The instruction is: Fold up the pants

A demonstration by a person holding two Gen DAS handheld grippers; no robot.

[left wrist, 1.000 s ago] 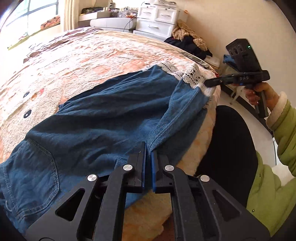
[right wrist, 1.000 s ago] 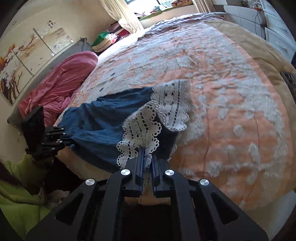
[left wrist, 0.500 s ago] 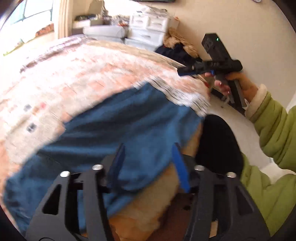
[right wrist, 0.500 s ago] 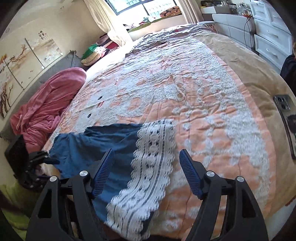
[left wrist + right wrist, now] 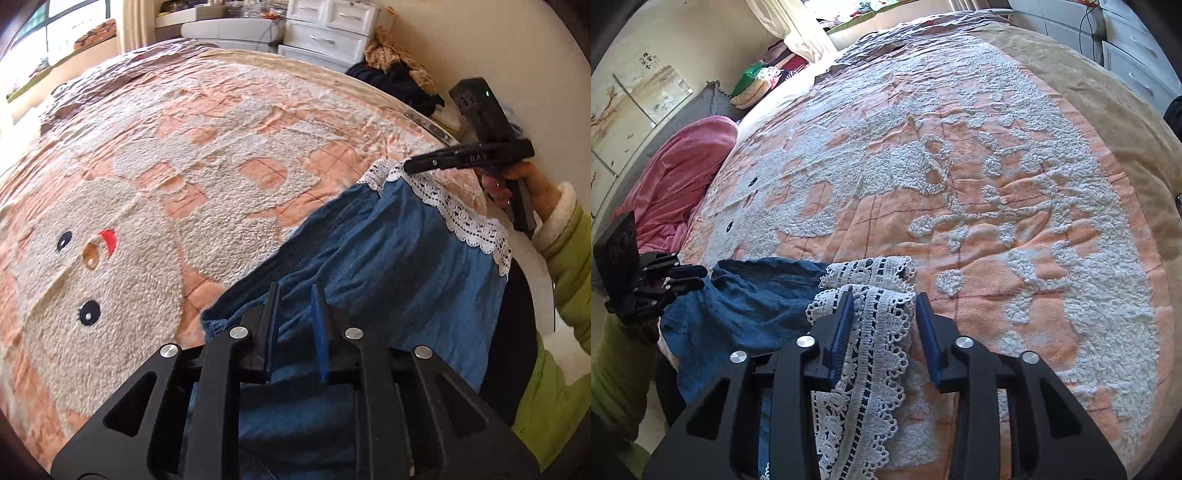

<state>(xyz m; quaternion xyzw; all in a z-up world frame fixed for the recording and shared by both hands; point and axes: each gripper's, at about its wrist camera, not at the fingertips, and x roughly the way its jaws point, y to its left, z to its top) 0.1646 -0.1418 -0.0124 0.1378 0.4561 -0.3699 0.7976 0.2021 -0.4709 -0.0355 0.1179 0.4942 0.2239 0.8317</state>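
Observation:
The blue denim pants [image 5: 388, 266] with white lace hems [image 5: 461, 214] lie folded lengthwise along the near edge of the bed. My left gripper [image 5: 294, 295] is open, its jaws straddling the waist end of the denim. My right gripper [image 5: 884, 299] is open, its jaws either side of the lace hem [image 5: 868, 332]. The denim [image 5: 746, 302] shows at left in the right wrist view. Each gripper shows in the other's view: the right one [image 5: 410, 168] at the lace, the left one [image 5: 698, 277] at the waist end.
The bed carries an orange and white tufted blanket [image 5: 184, 166]. A pink blanket [image 5: 676, 177] lies at the headboard side. White drawers [image 5: 325, 33] and a clothes pile [image 5: 399, 77] stand beyond the bed. A phone [image 5: 428, 123] lies at the bed edge.
Both grippers let go of the pants a second ago and opened wide. They have now come back down over the waist end and the lace hem with narrower, still open jaws.

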